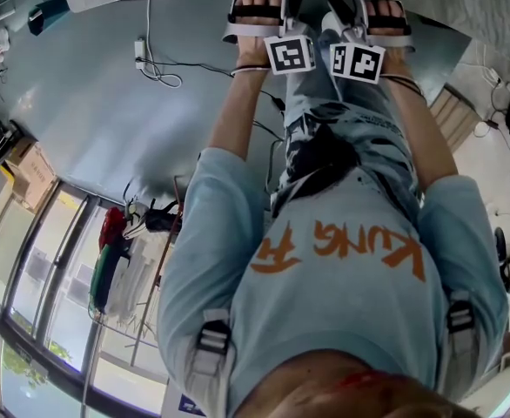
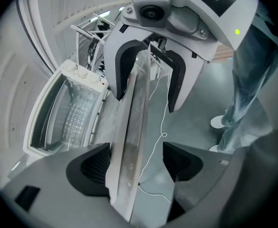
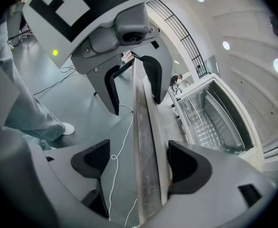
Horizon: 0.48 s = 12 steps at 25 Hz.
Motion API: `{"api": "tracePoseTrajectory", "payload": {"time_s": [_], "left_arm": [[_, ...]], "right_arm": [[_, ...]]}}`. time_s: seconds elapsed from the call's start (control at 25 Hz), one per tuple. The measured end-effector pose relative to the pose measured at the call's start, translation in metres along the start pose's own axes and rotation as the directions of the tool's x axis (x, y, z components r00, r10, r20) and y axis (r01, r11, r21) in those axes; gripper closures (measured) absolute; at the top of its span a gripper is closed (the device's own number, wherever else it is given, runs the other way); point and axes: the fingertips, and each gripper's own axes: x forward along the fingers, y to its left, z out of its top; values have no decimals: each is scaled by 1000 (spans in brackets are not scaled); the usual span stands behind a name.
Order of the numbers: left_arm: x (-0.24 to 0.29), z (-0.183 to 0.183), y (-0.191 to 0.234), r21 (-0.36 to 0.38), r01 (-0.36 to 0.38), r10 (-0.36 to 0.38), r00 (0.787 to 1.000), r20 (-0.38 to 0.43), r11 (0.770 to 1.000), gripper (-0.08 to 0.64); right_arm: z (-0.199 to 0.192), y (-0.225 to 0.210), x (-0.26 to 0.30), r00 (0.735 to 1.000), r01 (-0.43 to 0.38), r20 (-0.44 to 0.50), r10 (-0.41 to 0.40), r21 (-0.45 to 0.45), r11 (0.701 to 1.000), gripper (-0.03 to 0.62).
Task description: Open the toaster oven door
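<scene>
Grey floor (image 1: pixel 81 103) spreads under the table (image 2: pixel 139 103), whose thin edge runs between my fingers on both sides. My left gripper (image 2: pixel 135 163) and right gripper (image 3: pixel 139 164) face each other, fingers spread wide, pinching nothing. The toaster oven (image 2: pixel 68 113) stands on the table left of that edge, wire rack showing

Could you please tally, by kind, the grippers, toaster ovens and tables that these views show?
grippers: 2, the left gripper and the right gripper
toaster oven: 1
table: 1
total: 4
</scene>
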Motion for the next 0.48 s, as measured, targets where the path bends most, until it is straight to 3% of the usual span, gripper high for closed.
{"api": "tracePoseTrajectory", "payload": {"time_s": [0.16, 0.28, 0.48], "left_arm": [[-2, -2, -7, -25, 40, -41, 999, -15, 999, 229], [-13, 6, -8, -132, 72, -72, 997, 6, 989, 229], [-41, 28, 20, -401, 63, -30, 996, 88, 914, 232]], "right_arm": [[3, 3, -7, 999, -31, 10, 31, 38, 999, 245], [10, -2, -19, 998, -44, 41, 41, 73, 996, 270], [20, -22, -43, 994, -39, 103, 20, 186, 982, 373]]}}
